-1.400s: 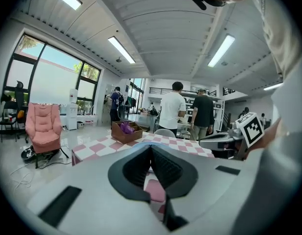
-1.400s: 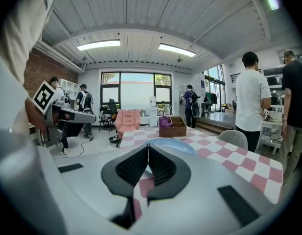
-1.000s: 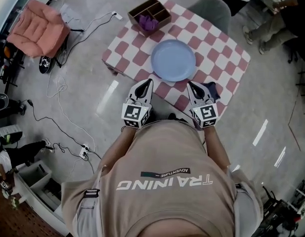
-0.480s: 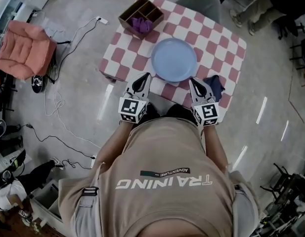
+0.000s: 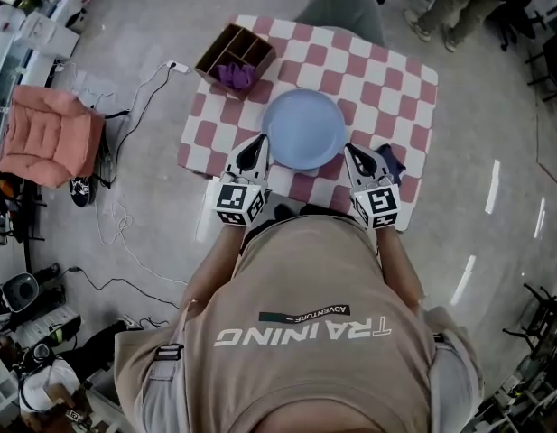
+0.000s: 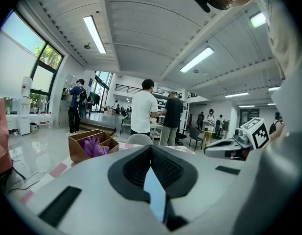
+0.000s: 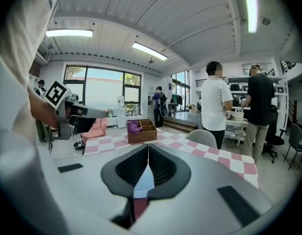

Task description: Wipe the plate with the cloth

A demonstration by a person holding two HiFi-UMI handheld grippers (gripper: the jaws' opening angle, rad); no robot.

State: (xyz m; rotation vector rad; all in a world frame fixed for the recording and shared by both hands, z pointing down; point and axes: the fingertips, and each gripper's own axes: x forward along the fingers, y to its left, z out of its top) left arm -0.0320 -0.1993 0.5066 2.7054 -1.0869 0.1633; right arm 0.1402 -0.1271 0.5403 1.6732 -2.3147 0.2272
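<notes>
Checkered table [image 5: 397, 88], pink and white squares, seen from steeply above.

Near the middle, a little toward the near edge: round pale blue plate [image 5: 303, 129], lying flat on the checks.

At the far left corner: wooden box [image 5: 245, 48], open-topped and split into compartments by thin dividers. Holds a crumpled purple cloth [image 5: 231, 76] in a compartment on the side nearest the plate. Rises a little above the box's wall in both gripper views. Well apart from the plate.

By the near right corner: dark blue cloth [image 5: 394, 162], bunched on the table. Lies just beside the right gripper [image 5: 352, 152] on its outer side, partly covered by it. Close to the plate's near right rim; cannot tell whether touching it.

Left gripper [image 5: 258, 142] over the near edge, tip right at the plate's near left rim; contact cannot be told. Jaws together in its own view, ribbed pads meeting along a line, nothing pinched. Only a sliver of pale blue showing through the gap under the pads.

Right gripper likewise over the near edge, tip at the plate's near right rim. Jaws pressed together, gripping nothing, with a strip of plate and red check visible below the pads.

Beyond the far edge: grey chair [image 5: 341, 7] pushed up to the table, and people [image 7: 214, 106] standing farther back in the room. On the floor off the left edge: pink cushion [image 5: 48, 135].
</notes>
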